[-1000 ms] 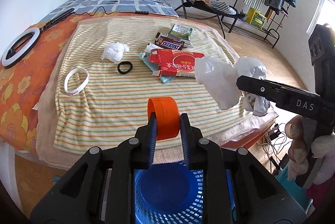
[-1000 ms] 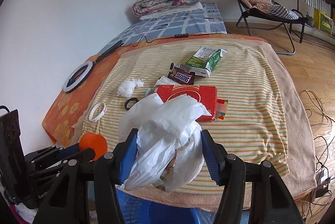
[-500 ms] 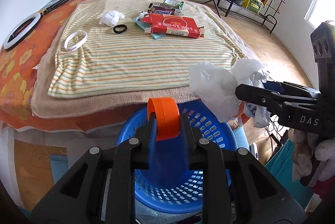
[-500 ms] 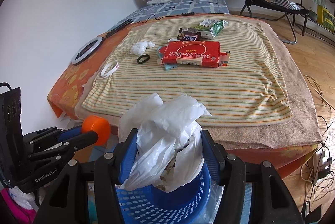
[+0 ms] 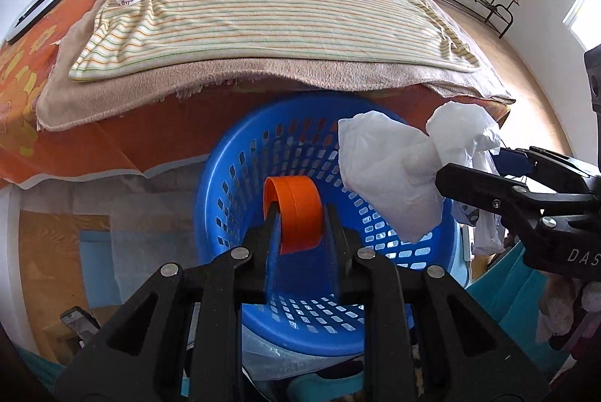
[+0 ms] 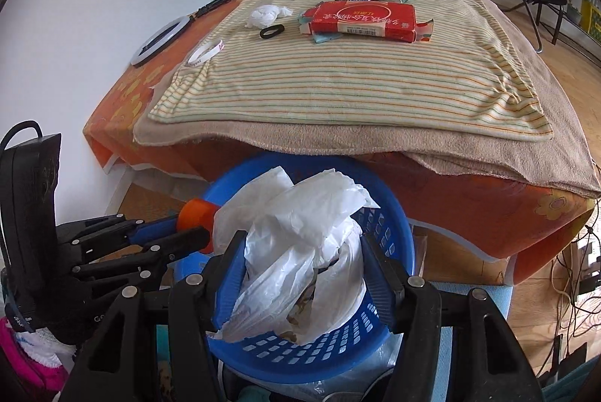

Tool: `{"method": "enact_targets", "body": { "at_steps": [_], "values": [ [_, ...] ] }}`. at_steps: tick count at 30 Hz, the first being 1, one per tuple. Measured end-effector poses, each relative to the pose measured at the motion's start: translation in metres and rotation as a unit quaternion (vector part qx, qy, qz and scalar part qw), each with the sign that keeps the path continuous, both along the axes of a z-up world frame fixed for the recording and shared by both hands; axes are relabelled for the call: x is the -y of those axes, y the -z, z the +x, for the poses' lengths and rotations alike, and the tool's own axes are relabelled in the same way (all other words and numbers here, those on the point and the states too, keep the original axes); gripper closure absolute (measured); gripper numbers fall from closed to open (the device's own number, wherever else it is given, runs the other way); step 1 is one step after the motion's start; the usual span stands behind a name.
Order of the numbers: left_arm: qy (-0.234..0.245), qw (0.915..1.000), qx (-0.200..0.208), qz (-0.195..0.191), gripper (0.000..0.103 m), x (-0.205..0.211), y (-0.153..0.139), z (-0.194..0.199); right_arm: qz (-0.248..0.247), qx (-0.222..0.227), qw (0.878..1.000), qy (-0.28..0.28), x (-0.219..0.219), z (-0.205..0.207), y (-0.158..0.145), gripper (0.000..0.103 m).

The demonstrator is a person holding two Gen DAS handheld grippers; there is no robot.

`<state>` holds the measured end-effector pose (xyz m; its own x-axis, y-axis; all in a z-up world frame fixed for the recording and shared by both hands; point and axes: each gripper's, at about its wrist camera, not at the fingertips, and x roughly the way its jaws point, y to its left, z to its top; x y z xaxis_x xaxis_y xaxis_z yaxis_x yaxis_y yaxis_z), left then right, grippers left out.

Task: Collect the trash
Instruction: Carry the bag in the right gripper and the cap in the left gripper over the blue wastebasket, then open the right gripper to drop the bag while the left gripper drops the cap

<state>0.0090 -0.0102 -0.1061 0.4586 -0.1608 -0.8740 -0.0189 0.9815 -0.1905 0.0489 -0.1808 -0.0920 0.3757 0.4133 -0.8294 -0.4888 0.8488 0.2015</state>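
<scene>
Both grippers have dropped from over the bed [image 5: 263, 22] to just above the blue basket [image 5: 225, 176]. Left gripper [image 5: 300, 214] stays pinched narrowly on the orange cap [image 5: 296, 214]; right gripper [image 6: 304, 274], about half open, still clamps the white bag [image 6: 300, 251] over the basket's mouth. Red box [image 6: 360, 20] remains on the bed.
</scene>
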Motion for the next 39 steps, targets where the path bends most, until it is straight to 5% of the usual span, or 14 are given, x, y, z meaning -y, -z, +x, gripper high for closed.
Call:
{"method": "enact_targets", "body": {
  "at_steps": [12,19,22,29,33,39],
  "values": [
    [-0.006,0.9999,-0.006,0.015,0.083,-0.001,0.008,-0.002,-0.011,-0.010,1.000,0.006,0.001,-0.002,0.016,0.036],
    [-0.009,0.9998,-0.011,0.016,0.082,-0.002,0.010,-0.002,-0.009,-0.012,1.000,0.016,0.005,0.001,0.015,0.021],
    [-0.010,0.9998,-0.009,0.016,0.068,-0.002,0.010,-0.002,-0.010,-0.010,1.000,0.016,0.004,0.000,0.014,0.021],
    [-0.016,0.9997,-0.006,0.016,0.068,-0.004,0.007,-0.002,-0.015,-0.007,1.000,0.014,0.002,0.000,0.013,0.021],
    [-0.023,0.9997,0.002,0.012,0.043,-0.007,0.003,-0.002,-0.014,-0.011,1.000,0.017,0.003,0.001,0.012,0.017],
    [-0.030,0.9995,0.011,0.006,0.041,-0.011,-0.007,0.001,-0.005,-0.019,0.999,0.029,0.007,0.007,0.007,0.006]
  ]
}}
